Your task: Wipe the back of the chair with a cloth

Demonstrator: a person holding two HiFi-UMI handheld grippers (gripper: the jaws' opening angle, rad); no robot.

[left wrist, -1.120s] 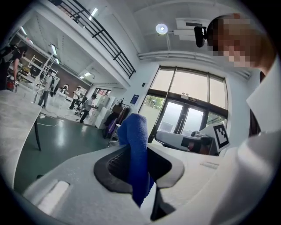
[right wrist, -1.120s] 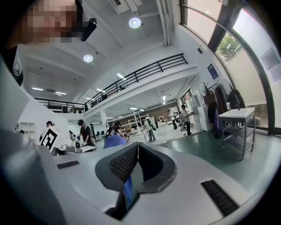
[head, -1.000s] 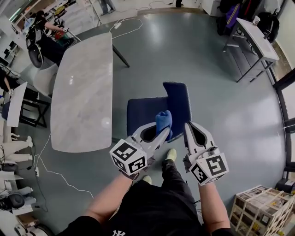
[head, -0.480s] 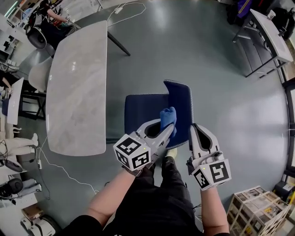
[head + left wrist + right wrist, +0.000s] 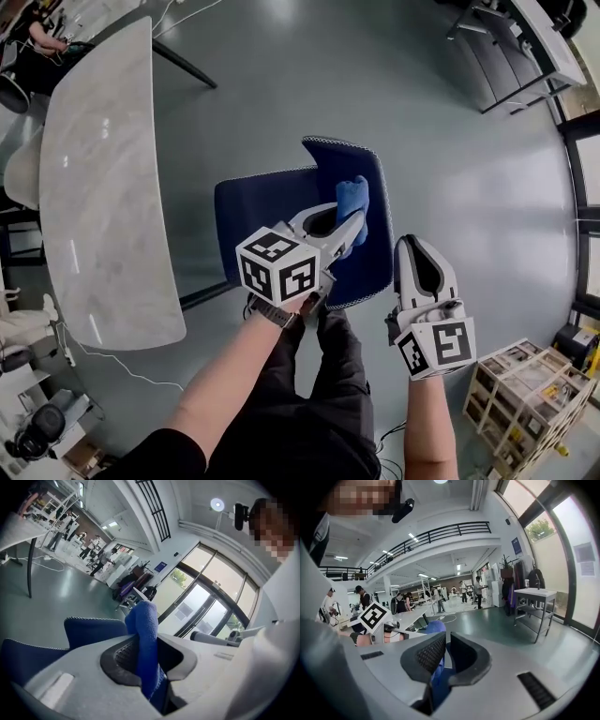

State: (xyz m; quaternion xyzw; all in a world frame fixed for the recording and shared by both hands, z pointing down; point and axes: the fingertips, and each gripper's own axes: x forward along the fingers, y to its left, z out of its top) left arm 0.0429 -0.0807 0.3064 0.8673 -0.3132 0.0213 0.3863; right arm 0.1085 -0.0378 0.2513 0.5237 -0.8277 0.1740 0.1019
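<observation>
Grey marbled table (image 5: 103,187) at left, well apart. Blue chair (image 5: 267,211) directly below, with its padded back (image 5: 377,246) on the right side. Left gripper (image 5: 349,225) is at the back, jaws clamped on the blue cloth (image 5: 352,199), which bunches up past the tips; whether it touches the back is unclear. Right gripper (image 5: 419,251) is just beside the back, jaws nearly together on nothing. Cloth looks soft, light and floppy, so best pinched mid-fold, as it is now.

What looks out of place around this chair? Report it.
Nothing stands out. The chair stands upright. The blue cloth is bunched but clamped in the left gripper by the chair's back. The right gripper is shut on nothing beside it.
</observation>
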